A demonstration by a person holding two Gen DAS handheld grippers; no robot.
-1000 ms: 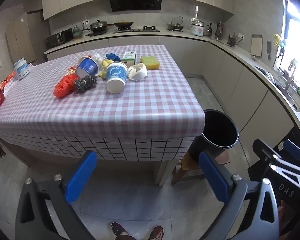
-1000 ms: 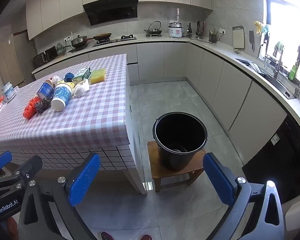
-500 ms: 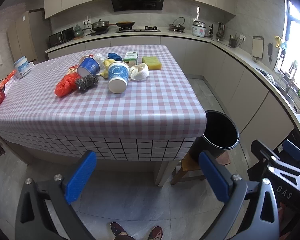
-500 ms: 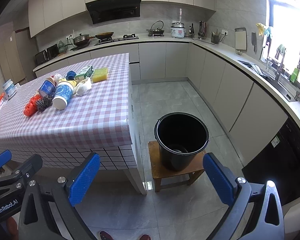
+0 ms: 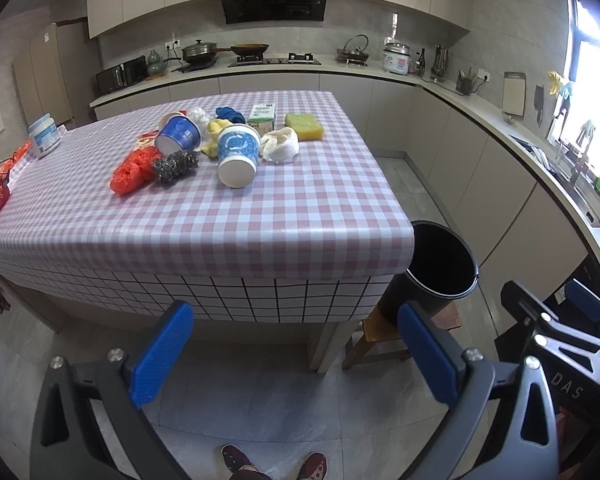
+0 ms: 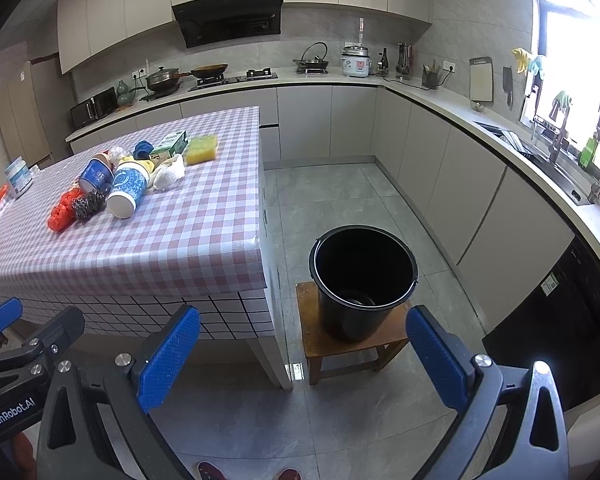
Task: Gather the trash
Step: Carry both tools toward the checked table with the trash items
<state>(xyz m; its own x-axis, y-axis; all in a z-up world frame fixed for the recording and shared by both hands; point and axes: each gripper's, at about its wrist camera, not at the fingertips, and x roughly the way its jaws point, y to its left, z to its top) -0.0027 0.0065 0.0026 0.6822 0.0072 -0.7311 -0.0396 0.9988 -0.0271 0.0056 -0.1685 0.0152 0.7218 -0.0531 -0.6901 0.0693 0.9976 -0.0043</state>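
- Both claws hang spread wide and empty below the table edge: the left gripper (image 5: 296,344) faces the table front, the right gripper (image 6: 300,344) faces the floor beside the table.
- Trash sits in one cluster on the far-left part of the pink-and-white checked tablecloth (image 5: 260,200), ahead of and above the left claw, so by my judgement the left hand is the nearer one; the right would have to cross over.
- Nearest piece is a blue-and-white paper cup lying on its side (image 5: 238,154), its long axis running toward the viewer, white base forward.
- Counted outward: two paper cups, the second a darker blue paper cup (image 5: 179,135) also tipped over; one crumpled red plastic bag (image 5: 134,170); one grey steel-wool scourer (image 5: 175,165) touching the bag; one crumpled white paper wad (image 5: 281,147) just beside the nearer cup.
- Behind them: one yellow-green sponge block (image 5: 304,127), one small green-and-white carton (image 5: 262,115), one blue crumpled scrap (image 5: 228,113), and something yellow between the cups, possibly peel — too small to tell.
- One black plastic bucket (image 6: 363,280) stands open on a low wooden stool (image 6: 312,340) just right of the table corner, directly ahead of the right claw, well apart from the trash.
- Nothing is collected yet, apart from a dark shape at the bucket's bottom that I cannot identify.
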